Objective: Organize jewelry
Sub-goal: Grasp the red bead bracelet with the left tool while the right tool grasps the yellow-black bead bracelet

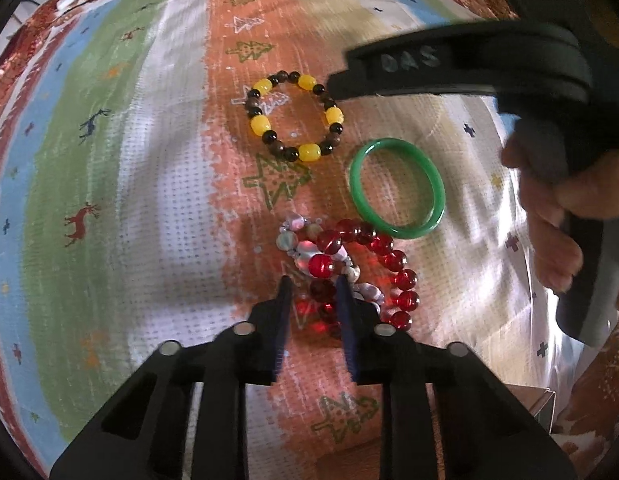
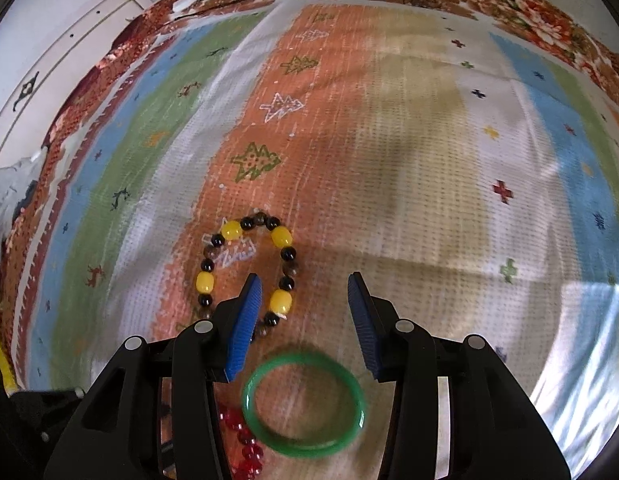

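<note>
A striped cloth (image 2: pixel 409 152) with printed trees, deer and crosses is covering a flowered bedspread (image 2: pixel 521 4); a white cupboard (image 2: pixel 57 64) is standing behind. On the orange stripe a yellow-and-black bracelet (image 1: pixel 295 116), a green bangle (image 1: pixel 397 188) and tangled red beads (image 1: pixel 373 268) and pale beads (image 1: pixel 301 244) are lying close together. The left gripper (image 1: pixel 312 286) is straddling the tangle, jaws apart. The right gripper (image 2: pixel 305 292) is hovering with jaws spread wide.
</note>
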